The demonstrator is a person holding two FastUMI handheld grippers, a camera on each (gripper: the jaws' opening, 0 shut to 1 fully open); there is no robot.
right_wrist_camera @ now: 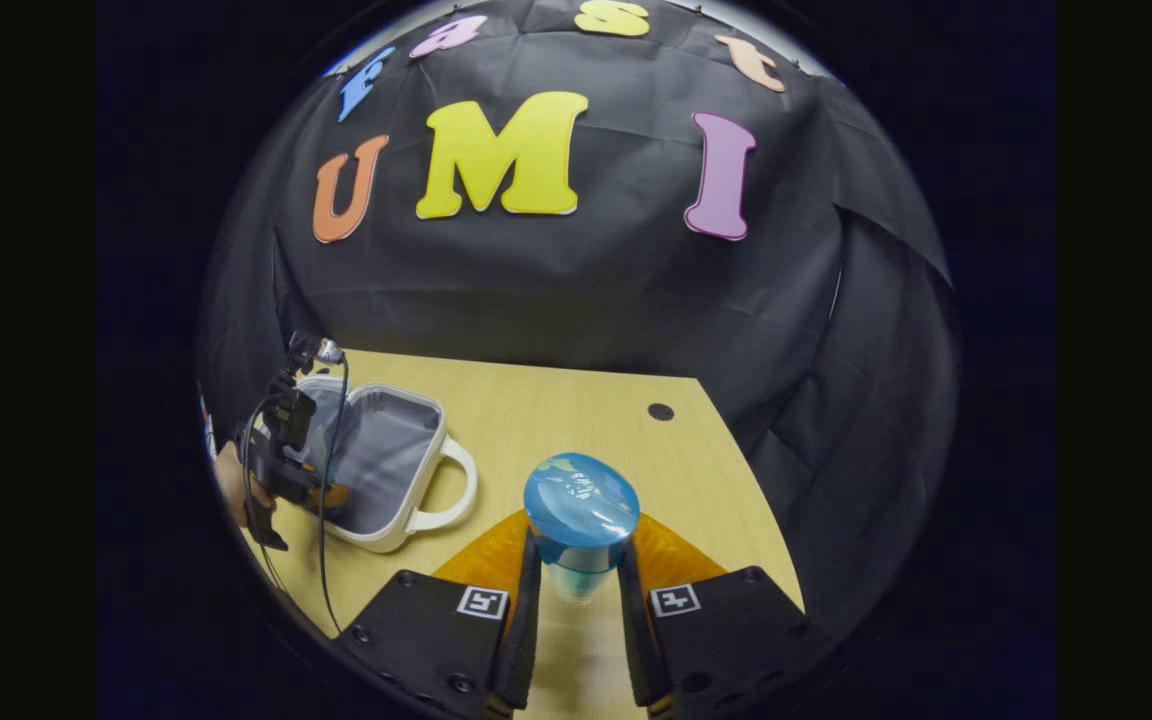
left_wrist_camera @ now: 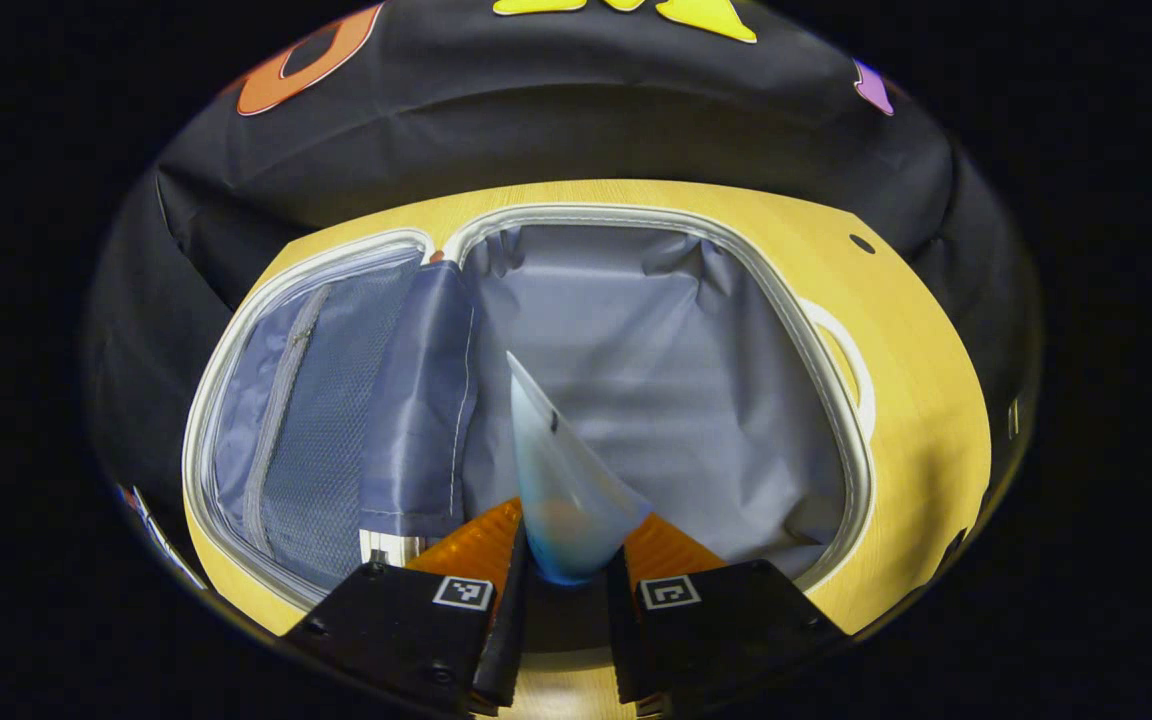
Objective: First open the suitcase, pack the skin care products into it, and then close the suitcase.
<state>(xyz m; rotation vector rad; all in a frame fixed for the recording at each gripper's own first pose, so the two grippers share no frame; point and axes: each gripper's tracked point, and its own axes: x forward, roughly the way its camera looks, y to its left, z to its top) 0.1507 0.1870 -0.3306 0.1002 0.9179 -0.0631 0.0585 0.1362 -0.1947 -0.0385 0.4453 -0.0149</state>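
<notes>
Room lay open inside the suitcase [left_wrist_camera: 656,400]: its grey lining was bare, bounded by a pale zip rim, with a mesh pocket [left_wrist_camera: 316,440] on the lid half to one side. The left gripper [left_wrist_camera: 572,560] hung over that cavity, both fingers pressed on a translucent tube [left_wrist_camera: 561,480] (its flat crimped end pointing away from the camera). In the right gripper view the suitcase sat open near the table's [right_wrist_camera: 556,420] left edge, white handle [right_wrist_camera: 451,485] towards the middle, the left gripper and a hand above it. The right gripper [right_wrist_camera: 579,590] stood well apart, over bare wood, closed on a blue-capped jar [right_wrist_camera: 581,515]. Black cloth walled the table behind.
</notes>
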